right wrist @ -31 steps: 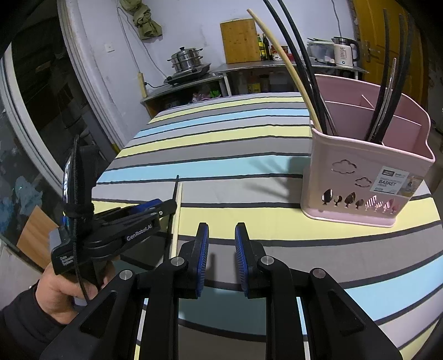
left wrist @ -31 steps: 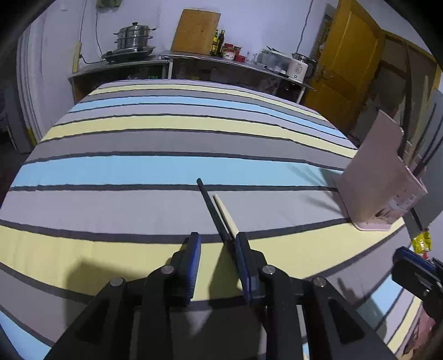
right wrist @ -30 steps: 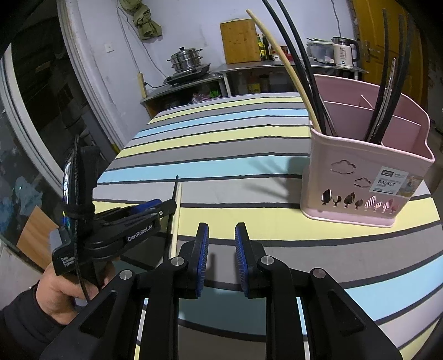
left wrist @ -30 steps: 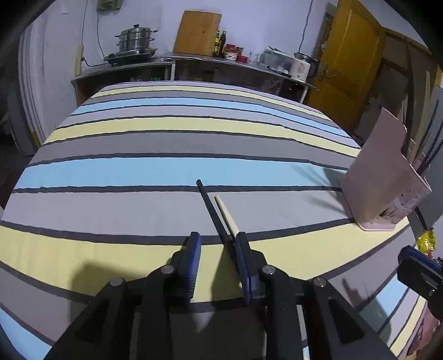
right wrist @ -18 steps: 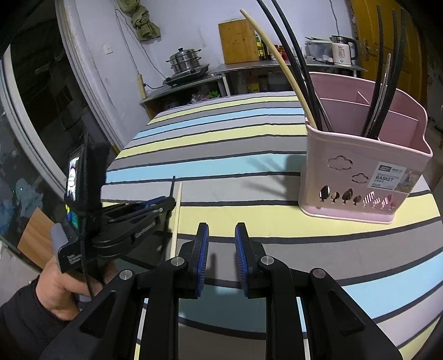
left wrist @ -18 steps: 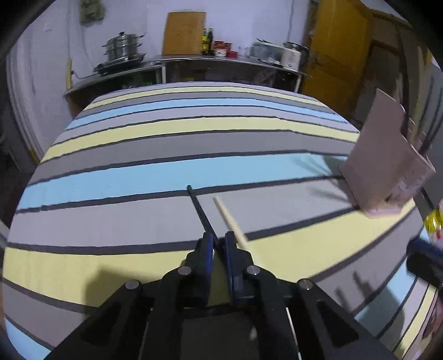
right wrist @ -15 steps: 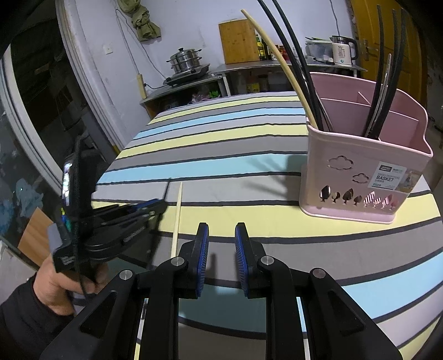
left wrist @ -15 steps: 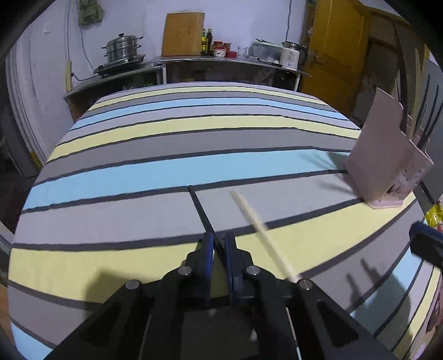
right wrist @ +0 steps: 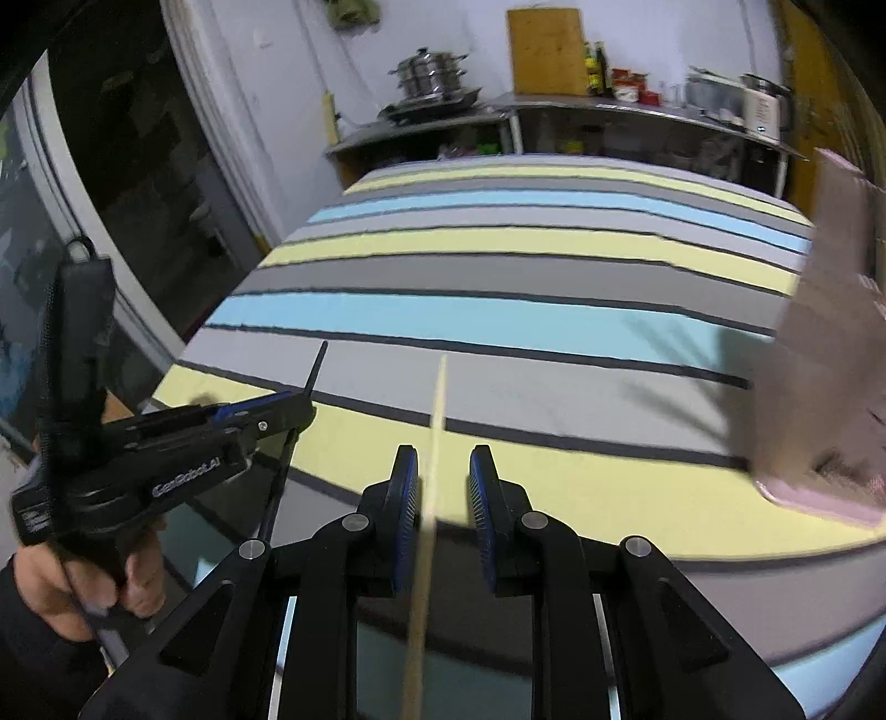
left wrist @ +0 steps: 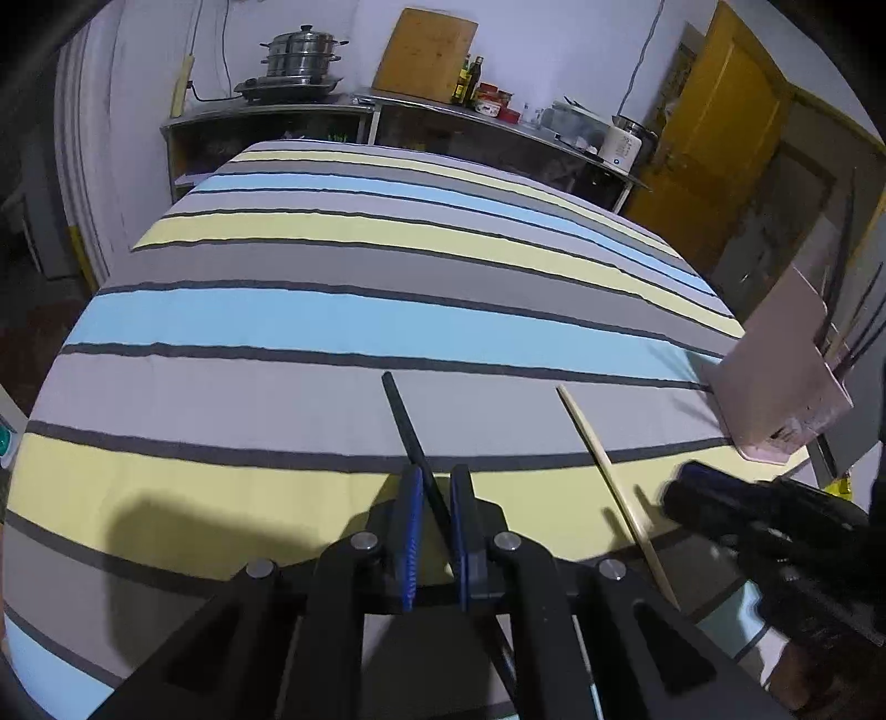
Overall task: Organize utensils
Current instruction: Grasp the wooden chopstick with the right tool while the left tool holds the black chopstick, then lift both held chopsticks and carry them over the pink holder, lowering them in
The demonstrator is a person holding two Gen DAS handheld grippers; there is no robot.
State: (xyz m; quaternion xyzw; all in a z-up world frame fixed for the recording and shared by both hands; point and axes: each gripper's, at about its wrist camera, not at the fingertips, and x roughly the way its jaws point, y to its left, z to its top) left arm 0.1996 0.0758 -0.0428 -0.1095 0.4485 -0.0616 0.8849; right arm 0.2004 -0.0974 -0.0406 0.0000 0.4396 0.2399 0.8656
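Black chopstick [left wrist: 412,437] sits pinched in the left tool [left wrist: 434,531], tip jutting ahead, likely bound for the pink basket [left wrist: 775,382] off to its right. The right tool [right wrist: 440,498] straddles the pale chopstick [right wrist: 434,443] on the table [left wrist: 332,321], pads clear, seemingly lined up to grab.

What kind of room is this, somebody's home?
Most likely a home kitchen: a stacked steamer pot sits on a burner on the metal counter, a wooden cutting board leans against the wall, and an electric kettle stands further along.
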